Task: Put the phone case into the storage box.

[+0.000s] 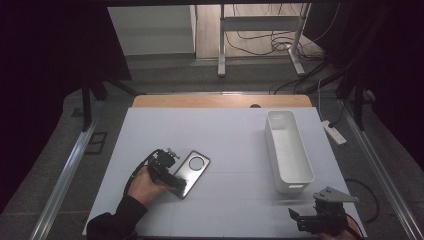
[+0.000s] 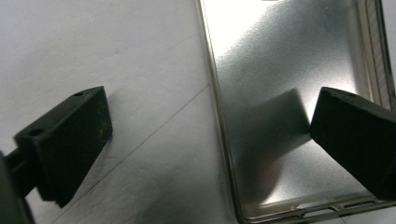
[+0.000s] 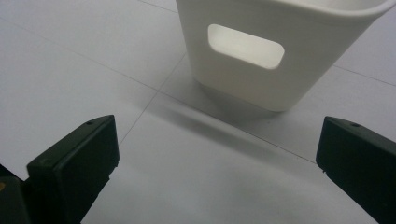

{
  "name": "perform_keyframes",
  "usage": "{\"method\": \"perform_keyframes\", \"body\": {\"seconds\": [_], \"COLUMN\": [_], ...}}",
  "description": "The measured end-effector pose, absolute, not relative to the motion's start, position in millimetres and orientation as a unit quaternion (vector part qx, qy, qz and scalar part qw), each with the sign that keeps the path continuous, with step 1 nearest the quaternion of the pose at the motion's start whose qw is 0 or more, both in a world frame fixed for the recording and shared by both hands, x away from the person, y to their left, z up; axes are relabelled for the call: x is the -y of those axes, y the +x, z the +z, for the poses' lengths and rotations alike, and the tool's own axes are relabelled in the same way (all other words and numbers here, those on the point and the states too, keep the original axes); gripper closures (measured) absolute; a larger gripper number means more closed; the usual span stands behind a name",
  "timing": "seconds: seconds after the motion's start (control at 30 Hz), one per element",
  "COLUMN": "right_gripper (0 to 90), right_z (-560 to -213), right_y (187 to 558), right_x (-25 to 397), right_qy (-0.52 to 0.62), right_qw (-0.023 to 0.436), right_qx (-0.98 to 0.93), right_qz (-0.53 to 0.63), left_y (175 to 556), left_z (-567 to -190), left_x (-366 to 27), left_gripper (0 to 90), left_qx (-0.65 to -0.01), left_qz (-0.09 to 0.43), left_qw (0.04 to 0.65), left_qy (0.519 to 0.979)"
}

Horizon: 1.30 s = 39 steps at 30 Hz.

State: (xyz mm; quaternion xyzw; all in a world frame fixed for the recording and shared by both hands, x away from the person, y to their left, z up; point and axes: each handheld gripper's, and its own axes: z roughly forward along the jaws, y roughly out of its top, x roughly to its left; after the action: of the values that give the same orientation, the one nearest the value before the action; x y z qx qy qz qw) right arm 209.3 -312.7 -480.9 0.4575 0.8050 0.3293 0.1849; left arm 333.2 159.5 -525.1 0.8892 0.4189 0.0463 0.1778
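Note:
A shiny metal phone case point(image 1: 190, 173) with a round camera hole lies flat on the white table mat, left of centre. My left gripper point(image 1: 176, 183) stands open low over its near end; in the left gripper view one jaw is over the mat and the other over the case point(image 2: 280, 107), astride its long edge. A long white plastic bin point(image 1: 288, 150) stands at the right. My right gripper point(image 1: 320, 218) is open near the front right edge, facing the bin's handled end wall point(image 3: 261, 60) with nothing between its jaws.
The white mat point(image 1: 225, 140) covers a wooden table whose far edge point(image 1: 220, 101) shows at the back. A white power strip point(image 1: 334, 132) lies off the table's right side. Table legs and cables are on the floor beyond.

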Motion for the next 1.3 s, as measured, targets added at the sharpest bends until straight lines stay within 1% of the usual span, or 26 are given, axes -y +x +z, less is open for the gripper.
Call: {"method": "perform_keyframes", "body": {"seconds": [0.07,0.1,0.23,0.3,0.43,0.47,0.5,0.53,0.57,0.6,0.63,0.77,0.87,1.07,1.3], "right_gripper": [0.0,0.0,0.0,0.0,0.0,0.0,0.0,0.0,0.0,0.0,0.0,0.0,0.0,0.0,0.0], "right_z": [-481.0,-481.0,-481.0,-481.0,-481.0,-481.0,-481.1,-481.0,-481.1,-481.0,-481.1,-481.1,-481.0,-481.0,-480.9], "right_y": [209.4,209.4,209.2,209.2,209.3,209.3,209.3,209.3,209.3,209.2,209.2,209.3,209.2,209.3,209.2], "right_x": [312.6,312.5,312.1,312.0,312.0,312.0,311.9,311.9,311.8,311.8,311.8,311.8,311.7,311.8,311.9], "right_qy": [0.458,0.458,0.458,0.458,0.458,0.458,0.457,0.457,0.457,0.457,0.457,0.457,0.457,0.457,0.457], "right_qw": [0.185,0.185,0.185,0.185,0.185,0.185,0.186,0.186,0.186,0.186,0.186,0.186,0.186,0.186,0.186], "right_qx": [-0.805,-0.805,-0.806,-0.806,-0.806,-0.806,-0.806,-0.806,-0.806,-0.806,-0.806,-0.806,-0.806,-0.806,-0.806], "right_qz": [0.329,0.328,0.327,0.327,0.327,0.327,0.327,0.327,0.327,0.327,0.327,0.327,0.327,0.327,0.327], "left_y": [331.6,331.2,332.0,331.7,330.3,330.3,330.4,330.4,330.5,330.6,331.0,330.1,327.6,325.0,319.1], "left_z": [-522.0,-521.0,-516.8,-515.7,-513.8,-513.8,-513.8,-513.5,-513.2,-512.1,-512.3,-513.0,-513.1,-515.9,-512.9], "left_x": [-159.4,-159.6,-165.8,-168.4,-168.9,-168.9,-168.5,-167.8,-167.6,-167.9,-168.6,-169.1,-167.6,-173.6,-174.9], "left_gripper": [7.3,13.1,29.5,41.9,62.2,69.6,69.6,74.2,75.0,79.5,85.1,88.0,88.6,89.0,89.0], "left_qx": [-0.409,-0.410,-0.425,-0.431,-0.427,-0.427,-0.426,-0.428,-0.434,-0.437,-0.438,-0.440,-0.432,-0.434,-0.435], "left_qz": [0.044,0.044,0.044,0.043,0.025,0.025,0.017,0.015,0.016,0.025,0.022,0.019,0.032,0.033,0.047], "left_qw": [0.181,0.182,0.189,0.193,0.200,0.200,0.204,0.203,0.200,0.192,0.194,0.200,0.200,0.228,0.257], "left_qy": [0.893,0.893,0.884,0.881,0.881,0.881,0.881,0.880,0.878,0.878,0.877,0.875,0.879,0.871,0.862]}}
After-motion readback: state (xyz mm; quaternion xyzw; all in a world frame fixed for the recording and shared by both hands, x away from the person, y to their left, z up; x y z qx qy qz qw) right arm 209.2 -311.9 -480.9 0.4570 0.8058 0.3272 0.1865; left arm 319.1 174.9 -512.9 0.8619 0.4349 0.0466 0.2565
